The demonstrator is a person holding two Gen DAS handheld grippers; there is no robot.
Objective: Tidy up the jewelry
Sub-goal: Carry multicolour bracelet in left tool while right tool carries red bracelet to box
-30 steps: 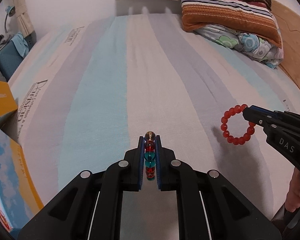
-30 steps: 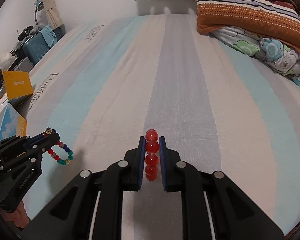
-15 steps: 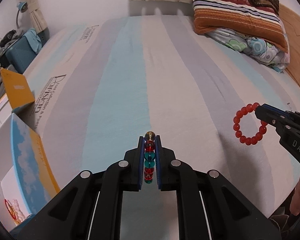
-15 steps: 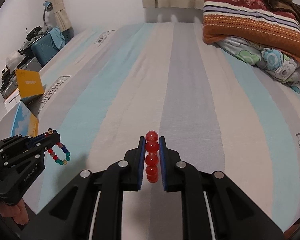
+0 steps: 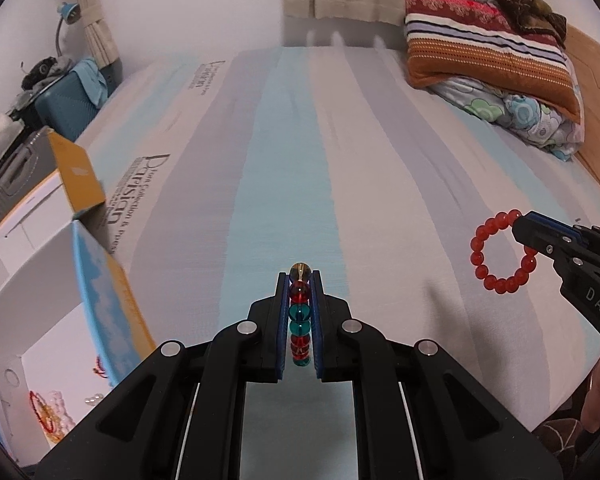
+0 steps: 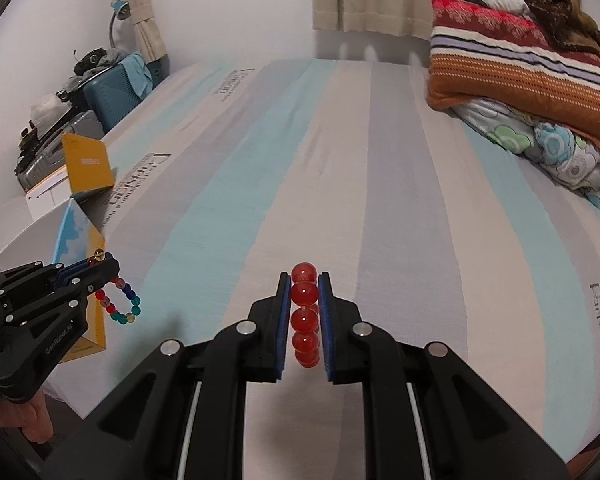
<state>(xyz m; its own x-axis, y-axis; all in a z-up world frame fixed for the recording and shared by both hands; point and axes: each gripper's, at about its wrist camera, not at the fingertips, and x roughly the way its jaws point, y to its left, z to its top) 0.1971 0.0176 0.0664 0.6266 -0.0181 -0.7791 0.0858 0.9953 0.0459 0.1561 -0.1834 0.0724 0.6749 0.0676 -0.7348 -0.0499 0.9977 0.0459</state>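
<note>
My left gripper (image 5: 299, 280) is shut on a multicoloured bead bracelet (image 5: 299, 314) and holds it above the striped bed. That bracelet hangs as a loop in the right wrist view (image 6: 120, 304) below the left gripper (image 6: 100, 262). My right gripper (image 6: 304, 280) is shut on a red bead bracelet (image 6: 305, 316), also held in the air. In the left wrist view the red bracelet (image 5: 500, 252) hangs as a ring from the right gripper (image 5: 518, 222). An open white box with a blue and yellow flap (image 5: 108, 300) sits at the left, with some jewelry (image 5: 46, 416) inside.
The striped mattress (image 5: 340, 140) stretches ahead. Folded blankets and a pillow (image 5: 488, 56) lie at the far right. A yellow box flap (image 5: 76, 176), a teal suitcase (image 5: 68, 100) and clutter stand to the left of the bed. A wall and curtains are behind.
Both grippers have pulled back and risen with their bracelets still held. The open box at the left has come further into view, showing its inside.
</note>
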